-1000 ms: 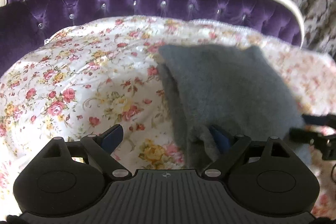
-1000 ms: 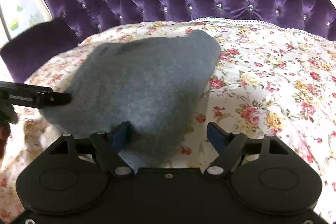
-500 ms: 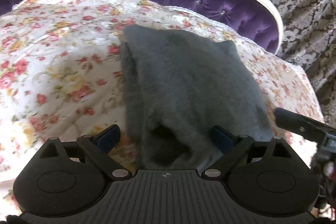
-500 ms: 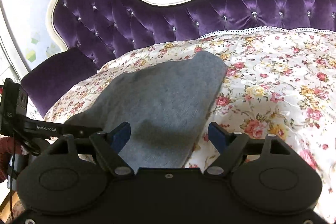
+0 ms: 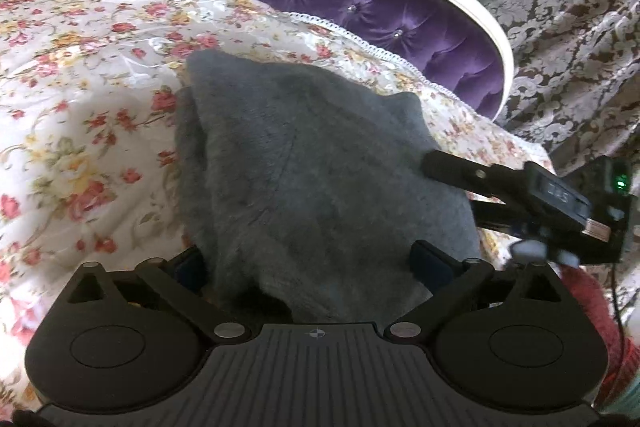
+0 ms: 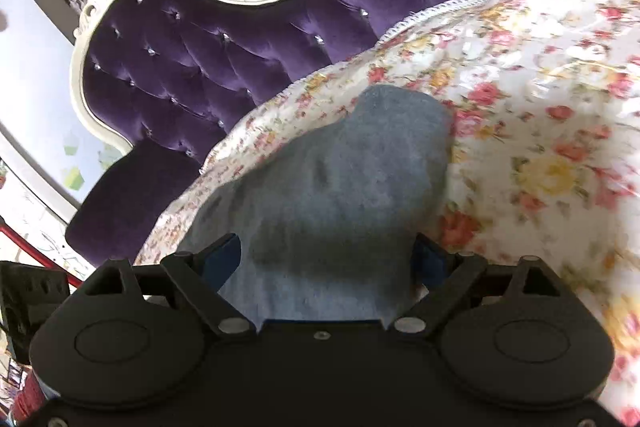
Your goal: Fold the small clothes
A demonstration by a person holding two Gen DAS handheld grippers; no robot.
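Left gripper (image 5: 312, 263) and right gripper (image 6: 326, 259): fingers wide apart, just been opening, straddling near edge of grey garment (image 5: 304, 171) on floral bedspread (image 5: 80, 75). Fold released; next: regrasp or smooth

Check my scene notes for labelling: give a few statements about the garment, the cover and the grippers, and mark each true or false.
1. The grey garment lies on a floral cover. True.
2. The sofa back is green. False: it is purple, tufted.
3. The left gripper stands open. True.
4. The right gripper is clamped shut. False: its jaws stand wide, having just been opening, with the garment between them.
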